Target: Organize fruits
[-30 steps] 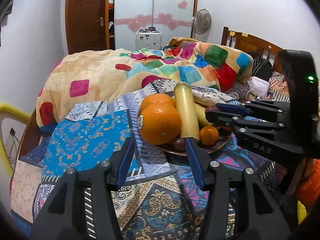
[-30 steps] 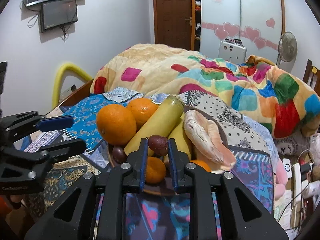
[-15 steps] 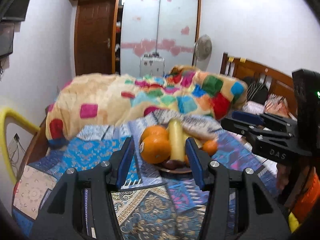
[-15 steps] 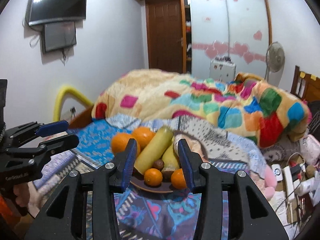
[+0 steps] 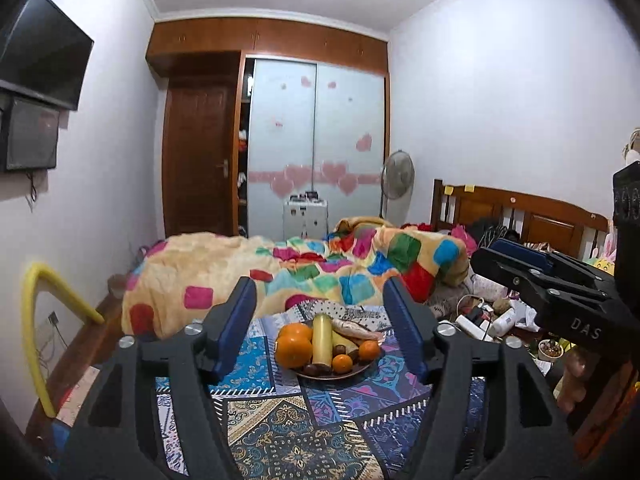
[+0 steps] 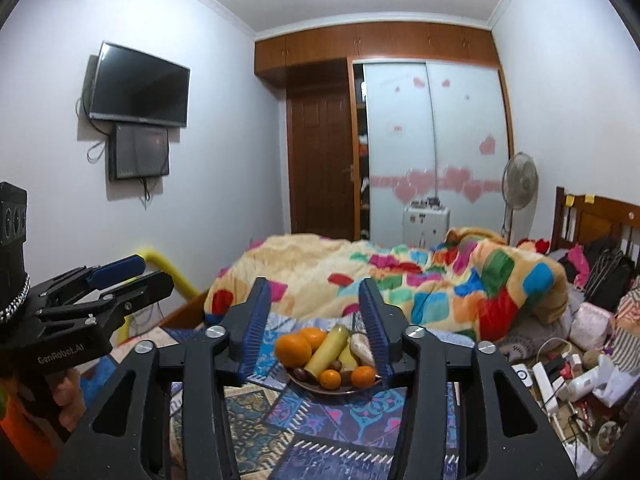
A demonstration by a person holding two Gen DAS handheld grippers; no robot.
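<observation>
A brown plate (image 5: 362, 369) (image 6: 334, 391) on a patterned cloth (image 5: 280, 420) holds two oranges (image 5: 294, 350) (image 6: 293, 350), a long yellow fruit (image 5: 322, 340) (image 6: 328, 346), small tangerines (image 5: 342, 363) (image 6: 330, 378), dark round fruits (image 5: 314, 368) and a peeled pale segment (image 5: 354, 330). My left gripper (image 5: 320, 292) hangs well back from the plate and above it. Its jaws are opening, with nothing between them. My right gripper (image 6: 314, 292) is equally far back, jaws opening, nothing held. Each gripper shows in the other's view, the right gripper (image 5: 520, 264) and the left gripper (image 6: 120, 276).
A bed with a colourful patchwork blanket (image 5: 320, 276) lies behind the plate. Chargers, bottles and cables (image 6: 560, 376) crowd the right side. A yellow padded tube (image 5: 36, 320) stands at the left wall. A hand (image 6: 68, 400) holds the left gripper.
Both grippers have drawn back and risen from right at the plate, so the fruit now looks small and far. Both pairs of jaws have widened; the right pair was nearly shut by a dark fruit.
</observation>
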